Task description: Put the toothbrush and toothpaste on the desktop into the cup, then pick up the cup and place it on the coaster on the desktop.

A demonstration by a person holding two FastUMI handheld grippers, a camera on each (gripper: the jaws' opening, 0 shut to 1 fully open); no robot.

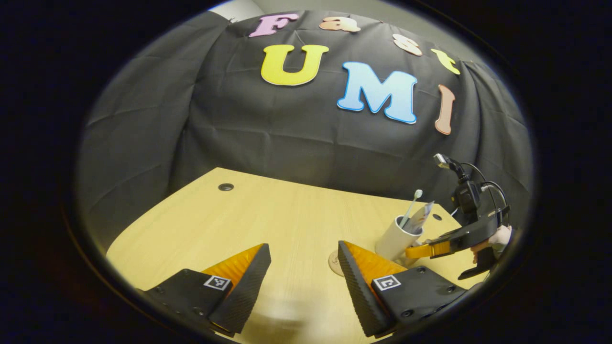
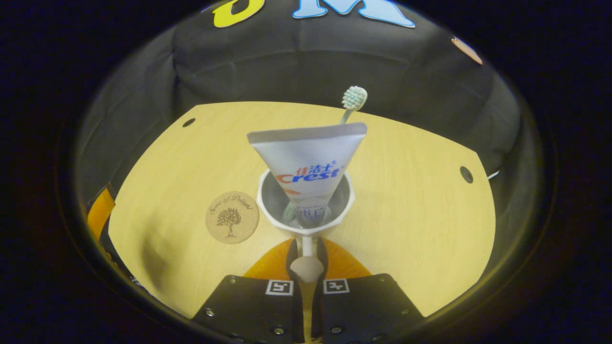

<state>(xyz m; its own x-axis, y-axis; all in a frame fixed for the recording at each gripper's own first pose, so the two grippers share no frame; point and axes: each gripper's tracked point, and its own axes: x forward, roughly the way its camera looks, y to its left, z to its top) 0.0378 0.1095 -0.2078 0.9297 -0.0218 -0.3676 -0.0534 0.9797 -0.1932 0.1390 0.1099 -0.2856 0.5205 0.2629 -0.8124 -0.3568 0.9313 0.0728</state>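
Since the toothbrush (image 2: pixel 354 98) and toothpaste (image 2: pixel 308 165) already stand in the cup (image 2: pixel 306 224), whose handle the right gripper (image 2: pixel 306 260) clamps (left gripper (image 1: pixel 301 279) spread, idle), only moving it onto the coaster (image 2: pixel 232 217) at nine o'clock seems left.

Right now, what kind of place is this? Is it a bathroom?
Probably not a bathroom: it looks like a recording booth. A black cloth hangs as the wall behind a wooden desk, and a cup with toothpaste is held by its handle.
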